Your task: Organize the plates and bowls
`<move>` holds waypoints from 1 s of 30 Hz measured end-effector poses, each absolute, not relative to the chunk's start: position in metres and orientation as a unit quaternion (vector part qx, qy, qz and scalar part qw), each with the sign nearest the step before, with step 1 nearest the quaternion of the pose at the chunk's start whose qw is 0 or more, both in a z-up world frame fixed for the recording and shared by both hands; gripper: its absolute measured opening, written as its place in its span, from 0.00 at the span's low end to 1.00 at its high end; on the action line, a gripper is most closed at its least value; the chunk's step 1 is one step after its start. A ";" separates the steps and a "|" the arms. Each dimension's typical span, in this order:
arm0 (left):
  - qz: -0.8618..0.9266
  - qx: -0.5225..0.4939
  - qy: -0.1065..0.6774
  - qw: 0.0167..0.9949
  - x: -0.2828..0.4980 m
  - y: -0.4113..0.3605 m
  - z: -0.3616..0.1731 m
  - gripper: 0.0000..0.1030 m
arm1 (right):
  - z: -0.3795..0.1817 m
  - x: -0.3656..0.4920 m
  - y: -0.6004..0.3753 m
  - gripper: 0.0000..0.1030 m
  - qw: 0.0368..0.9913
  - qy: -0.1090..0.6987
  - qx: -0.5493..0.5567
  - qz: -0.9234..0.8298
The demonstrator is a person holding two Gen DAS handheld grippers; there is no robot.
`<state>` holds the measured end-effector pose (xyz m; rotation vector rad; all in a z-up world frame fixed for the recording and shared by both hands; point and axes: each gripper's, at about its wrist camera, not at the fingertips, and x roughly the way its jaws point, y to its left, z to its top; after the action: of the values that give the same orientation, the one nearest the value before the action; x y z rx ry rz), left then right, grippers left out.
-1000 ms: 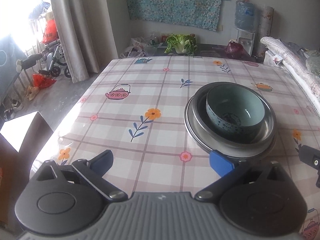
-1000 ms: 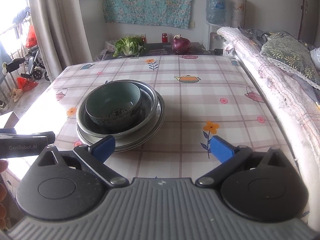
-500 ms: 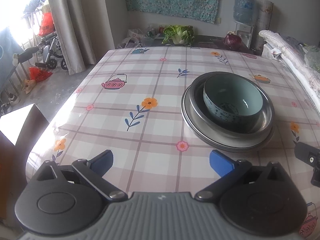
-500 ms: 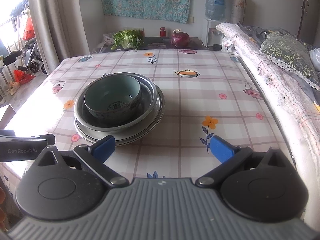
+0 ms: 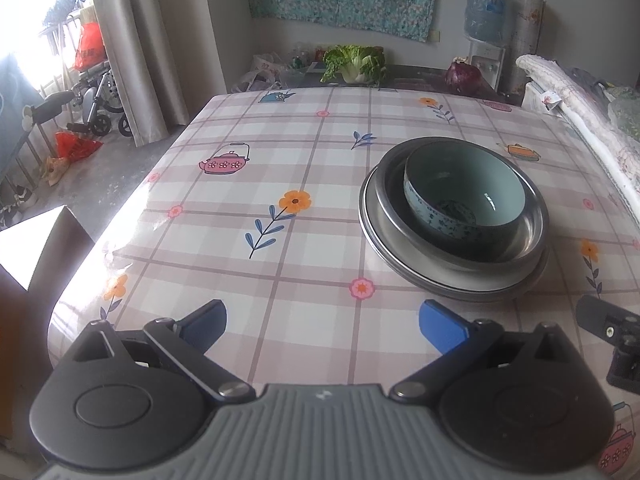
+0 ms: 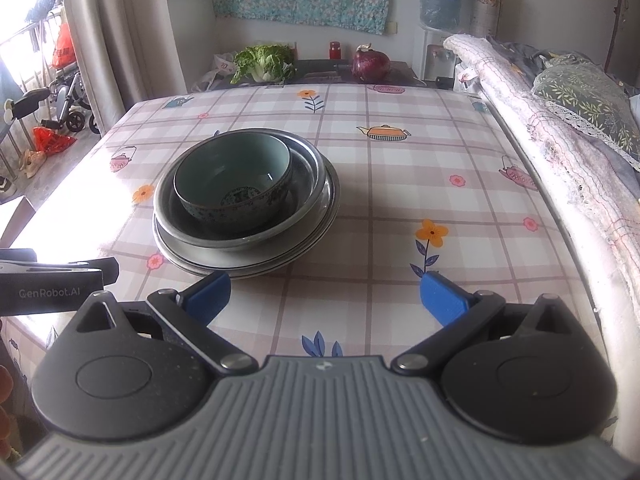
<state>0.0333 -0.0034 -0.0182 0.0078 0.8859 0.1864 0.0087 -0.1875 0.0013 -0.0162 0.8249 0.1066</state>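
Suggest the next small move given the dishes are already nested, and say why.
Probably none on the dishes: just lift both tools clear. The green bowl sits inside the steel bowl, which rests on the steel plate, one stack on the table. The left tool and right tool are open and empty, short of the stack. No other dishes show.

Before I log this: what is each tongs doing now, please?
Left tongs: open, holding nothing.
Right tongs: open, holding nothing.
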 end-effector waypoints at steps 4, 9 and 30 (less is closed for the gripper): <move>0.089 0.004 0.429 0.899 0.033 -0.003 -0.019 1.00 | 0.001 0.009 -0.187 0.99 0.914 0.403 -0.005 0.054; 0.090 0.003 0.432 0.898 0.033 -0.003 -0.020 1.00 | 0.000 0.010 -0.187 0.99 0.913 0.404 -0.004 0.055; 0.088 0.001 0.435 0.896 0.034 -0.002 -0.021 1.00 | 0.000 0.012 -0.184 0.99 0.911 0.408 -0.002 0.057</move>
<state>0.0338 -0.0022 -0.0214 0.0015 0.9014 0.1816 0.0124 -0.1837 -0.0004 -0.0041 0.8414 0.1184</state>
